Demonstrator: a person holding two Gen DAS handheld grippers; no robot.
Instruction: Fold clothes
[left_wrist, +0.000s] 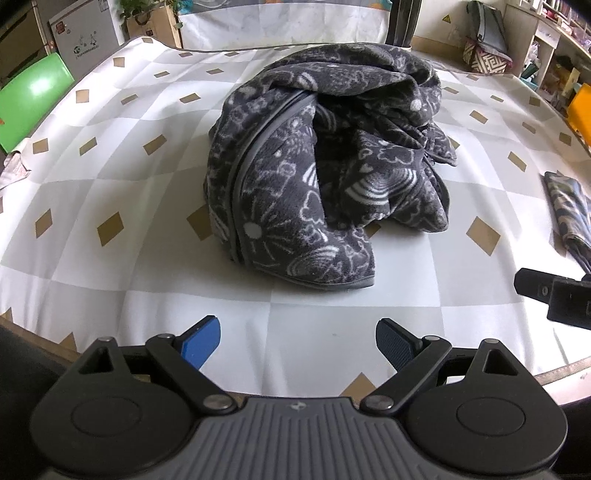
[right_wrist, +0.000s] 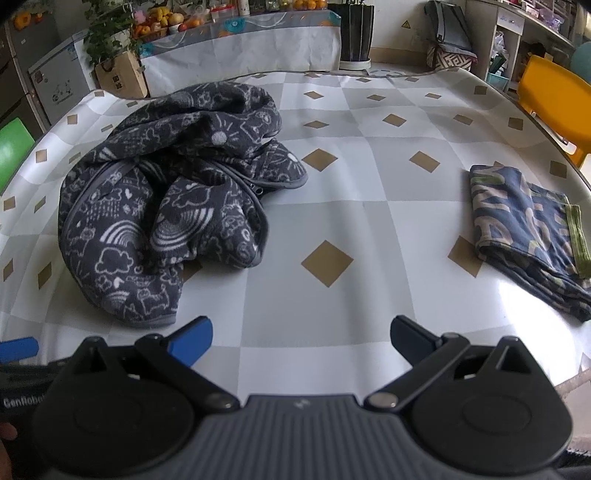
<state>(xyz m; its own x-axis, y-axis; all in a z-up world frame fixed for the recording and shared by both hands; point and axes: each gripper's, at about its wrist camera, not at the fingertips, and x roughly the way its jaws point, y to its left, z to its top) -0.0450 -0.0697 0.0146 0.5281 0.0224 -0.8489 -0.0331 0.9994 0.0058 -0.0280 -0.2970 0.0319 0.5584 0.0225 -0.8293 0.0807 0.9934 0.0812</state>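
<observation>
fleece jacket (left_wrist: 325, 166): crumpled heap (zipper likely undone)
left gripper (left_wrist: 297, 341), right gripper (right_wrist: 301, 338): jaws spread, empty
risk: pinching several layers, heap drags

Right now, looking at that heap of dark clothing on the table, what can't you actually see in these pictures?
- Dark fleece garment: bunched up in both views; its own folds hide its sleeves and shape.
- Folded patterned cloth: cut by the frame edge in the left wrist view; its lower layers are hidden in the right wrist view.
- Right gripper: only a black part shows at the left view's edge.
</observation>
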